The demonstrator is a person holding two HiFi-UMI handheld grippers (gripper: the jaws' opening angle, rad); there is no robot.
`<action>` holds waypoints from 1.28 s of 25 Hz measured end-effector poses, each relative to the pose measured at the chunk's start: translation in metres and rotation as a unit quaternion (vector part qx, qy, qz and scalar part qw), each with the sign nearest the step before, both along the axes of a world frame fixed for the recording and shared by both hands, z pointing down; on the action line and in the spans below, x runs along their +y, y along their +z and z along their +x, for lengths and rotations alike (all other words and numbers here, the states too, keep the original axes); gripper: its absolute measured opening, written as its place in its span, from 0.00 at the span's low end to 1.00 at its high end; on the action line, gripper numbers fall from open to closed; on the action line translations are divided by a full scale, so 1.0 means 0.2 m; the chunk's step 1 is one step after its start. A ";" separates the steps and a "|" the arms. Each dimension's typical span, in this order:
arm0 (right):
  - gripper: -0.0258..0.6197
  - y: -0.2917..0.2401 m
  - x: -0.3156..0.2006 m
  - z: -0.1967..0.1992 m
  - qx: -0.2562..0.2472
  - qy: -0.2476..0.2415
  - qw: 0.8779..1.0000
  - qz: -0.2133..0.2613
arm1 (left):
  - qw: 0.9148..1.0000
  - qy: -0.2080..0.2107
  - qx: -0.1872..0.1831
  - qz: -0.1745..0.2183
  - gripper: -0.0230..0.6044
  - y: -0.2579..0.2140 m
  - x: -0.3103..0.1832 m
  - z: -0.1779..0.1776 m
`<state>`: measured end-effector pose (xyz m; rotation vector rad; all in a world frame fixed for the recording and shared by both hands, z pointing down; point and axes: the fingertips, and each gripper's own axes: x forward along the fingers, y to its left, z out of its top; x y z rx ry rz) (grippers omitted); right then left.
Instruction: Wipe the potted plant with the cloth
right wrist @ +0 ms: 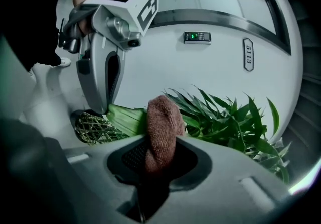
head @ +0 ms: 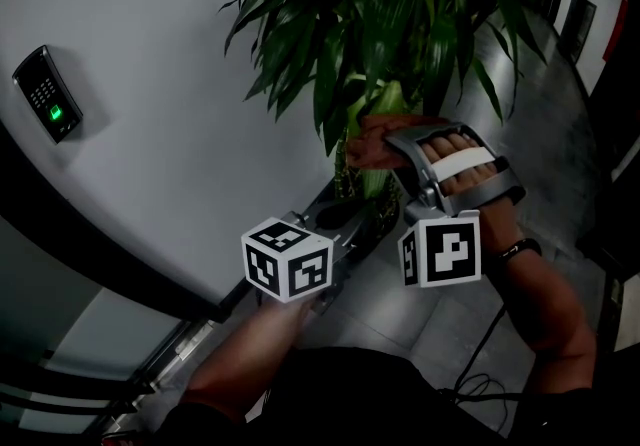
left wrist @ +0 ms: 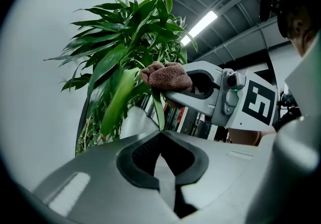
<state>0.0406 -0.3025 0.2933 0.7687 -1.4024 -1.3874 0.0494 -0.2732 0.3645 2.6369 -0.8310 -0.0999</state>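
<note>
Right gripper view: shows right gripper [right wrist: 160,143] clamped on soft brown cloth [right wrist: 161,117] against potted plant [right wrist: 225,117]; left gripper [left wrist: 160,134] closed on thin leaf [left wrist: 156,108] beside it. Likely flimsy, tearable; best held lightly.

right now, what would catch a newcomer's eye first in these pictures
The leafy potted plant fills the top of the head view, against a curved white wall. The right gripper is clamped on a brown cloth held against its leaves, while the left gripper pinches the tip of a leaf nearby. A keypad with a green light sits on the wall at the left.
</note>
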 end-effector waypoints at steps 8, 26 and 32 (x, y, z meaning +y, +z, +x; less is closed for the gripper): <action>0.15 0.12 0.04 -0.02 -0.024 -0.012 0.997 -0.077 | 1.000 0.005 0.002 0.003 0.06 -0.01 0.01 0.01; 0.15 0.27 0.24 -0.02 -0.026 -0.032 0.977 -0.208 | 0.997 -0.018 -0.063 0.044 0.06 0.00 0.01 0.01; 0.15 0.29 0.26 -0.02 -0.016 -0.034 0.979 -0.202 | 0.997 -0.016 -0.062 0.044 0.06 0.00 0.02 0.00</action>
